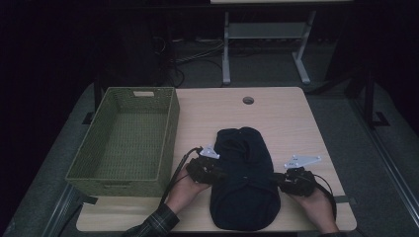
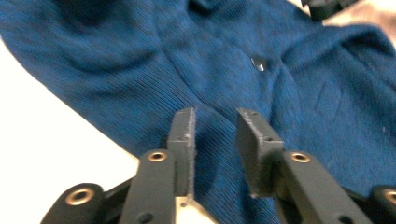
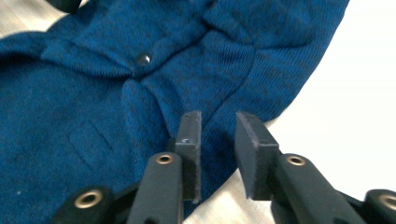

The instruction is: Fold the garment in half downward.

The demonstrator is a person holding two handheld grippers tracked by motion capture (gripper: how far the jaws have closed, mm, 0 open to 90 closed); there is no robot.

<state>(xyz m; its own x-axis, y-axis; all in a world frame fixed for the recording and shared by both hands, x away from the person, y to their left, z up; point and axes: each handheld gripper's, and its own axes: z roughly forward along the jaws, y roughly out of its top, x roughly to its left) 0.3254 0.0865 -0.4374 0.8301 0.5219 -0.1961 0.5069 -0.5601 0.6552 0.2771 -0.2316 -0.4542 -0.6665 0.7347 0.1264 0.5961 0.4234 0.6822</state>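
A dark blue knitted garment (image 1: 244, 168) lies folded on the wooden table (image 1: 291, 118), near its front edge. My left gripper (image 1: 220, 174) rests at the garment's left edge and my right gripper (image 1: 275, 180) at its right edge, each pointing inward. In the left gripper view the left gripper (image 2: 215, 126) stands open, its jaws a small gap apart over the ribbed cloth (image 2: 140, 70), near a dark button (image 2: 258, 63). In the right gripper view the right gripper (image 3: 218, 128) is open the same way over the garment's edge (image 3: 261, 84), and the button (image 3: 142, 59) lies farther off.
A green woven basket (image 1: 170, 123), with nothing in it, stands on the left part of the table beside the garment. A round cable hole (image 1: 248, 100) sits near the far edge. Beyond the table stand a metal desk frame (image 1: 226, 54) and cables on the floor.
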